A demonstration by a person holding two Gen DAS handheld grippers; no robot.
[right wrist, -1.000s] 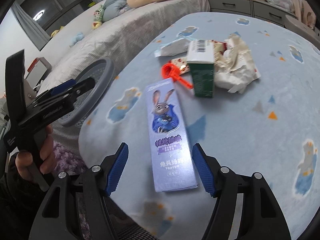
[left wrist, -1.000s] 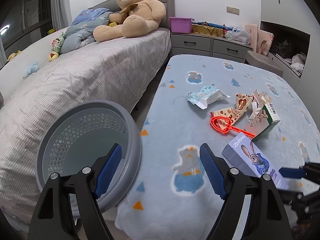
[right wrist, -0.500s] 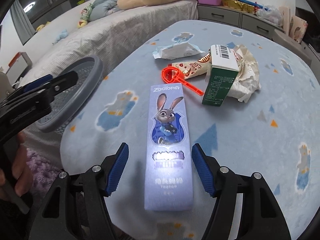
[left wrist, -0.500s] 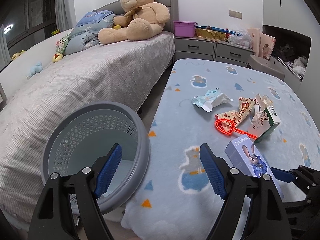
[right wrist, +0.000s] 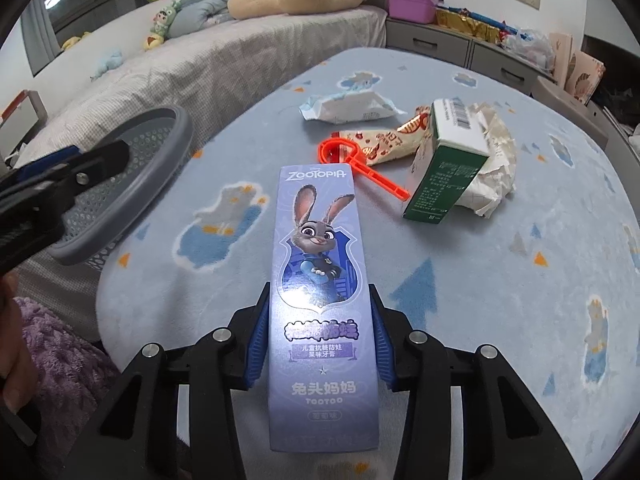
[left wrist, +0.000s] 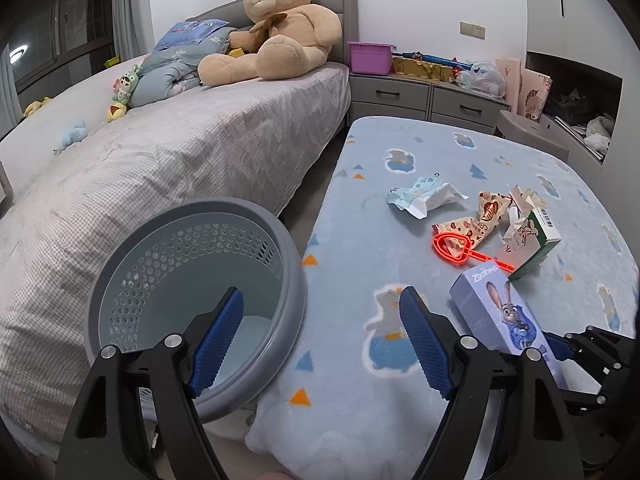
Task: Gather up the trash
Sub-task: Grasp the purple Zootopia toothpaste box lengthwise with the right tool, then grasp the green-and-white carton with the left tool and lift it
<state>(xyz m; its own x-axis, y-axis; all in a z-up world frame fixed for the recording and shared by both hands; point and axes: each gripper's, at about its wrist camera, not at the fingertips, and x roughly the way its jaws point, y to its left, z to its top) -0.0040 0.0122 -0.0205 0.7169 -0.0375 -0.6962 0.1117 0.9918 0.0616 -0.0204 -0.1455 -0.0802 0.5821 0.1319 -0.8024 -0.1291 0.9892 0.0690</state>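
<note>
Since half a second ago the right gripper [right wrist: 318, 338] has slid forward and clamped its blue ribbed pads against both long sides of the toothpaste box [right wrist: 318, 292]; earlier they stood wide of it. Left wrist view: left gripper [left wrist: 320, 336] spread wide, grasping nothing, hanging over the rim of the grey perforated plastic basket [left wrist: 292, 248], which sits beside the fleecy blue blanket [left wrist: 360, 400]. The glossy lilac box [left wrist: 500, 308] lies flat near the blanket's near edge. Right wrist view: beyond the box, an orange plastic stick [right wrist: 360, 168], a green carton [right wrist: 448, 176] tilted on crumpled paper [right wrist: 496, 172], a printed snack wrapper [right wrist: 384, 142], a wipes packet [right wrist: 352, 108].
</note>
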